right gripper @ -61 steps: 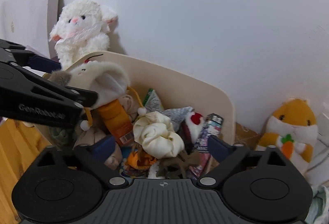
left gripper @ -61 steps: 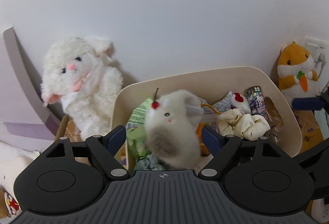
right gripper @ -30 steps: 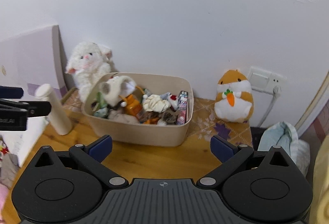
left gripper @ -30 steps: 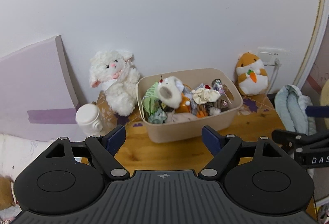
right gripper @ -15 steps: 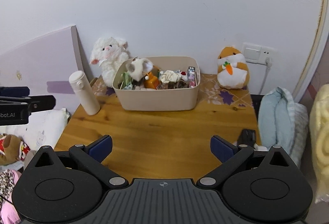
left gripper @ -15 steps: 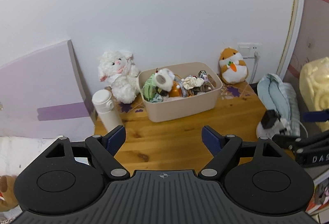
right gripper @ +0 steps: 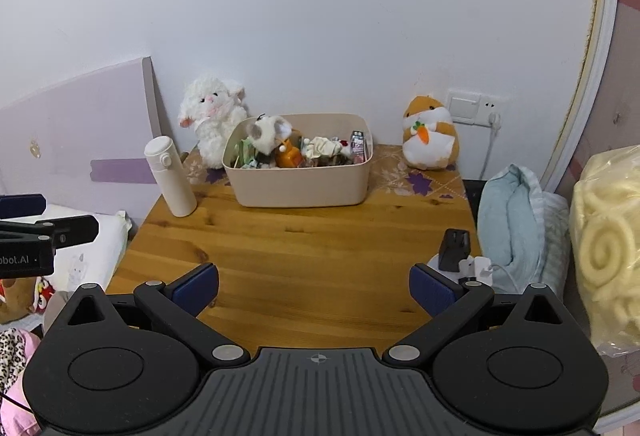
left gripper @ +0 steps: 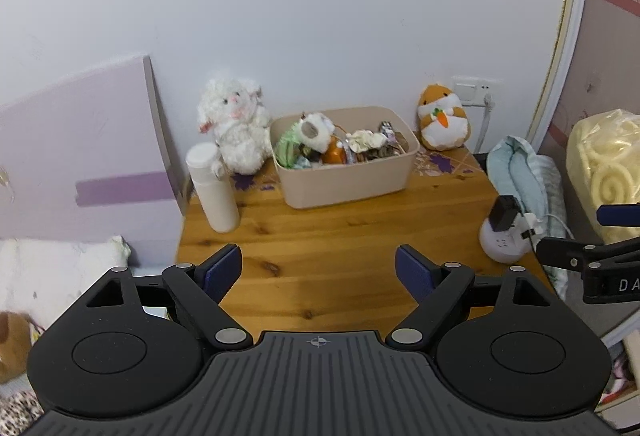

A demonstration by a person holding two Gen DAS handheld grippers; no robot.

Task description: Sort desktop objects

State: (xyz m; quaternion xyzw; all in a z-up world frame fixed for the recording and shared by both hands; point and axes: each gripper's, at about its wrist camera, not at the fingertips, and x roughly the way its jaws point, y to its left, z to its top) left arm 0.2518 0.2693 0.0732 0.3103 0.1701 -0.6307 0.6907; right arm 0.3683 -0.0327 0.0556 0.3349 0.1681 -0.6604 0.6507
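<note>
Both grippers hang over the near edge of a wooden desk [right gripper: 304,256], each with its blue-padded jaws spread wide and nothing between them. Straight ahead of the left gripper [left gripper: 319,268], well beyond its fingertips, a beige storage bin [left gripper: 348,175] stands near the wall, heaped with small things: a grey-and-white plush mouse [left gripper: 314,133] on top at the bin's left end, an orange toy [left gripper: 334,155] beside it, a cream fabric scrunchie [left gripper: 366,139] toward the middle. The same bin [right gripper: 300,185] lies dead ahead of the right gripper [right gripper: 314,286], equally far off.

Ahead and to the left of both grippers, a white flask [right gripper: 170,175] stands upright on the desk, with a white plush lamb [right gripper: 212,119] seated behind it against the wall, just left of the bin. Ahead and to the right, an orange plush hamster [right gripper: 430,133] holding a carrot sits below a wall socket [right gripper: 474,105]. Close off the right gripper's right finger, a black charger [right gripper: 454,256] rests at the desk's edge, next to a pale blue bundle of cloth [right gripper: 516,211].
</note>
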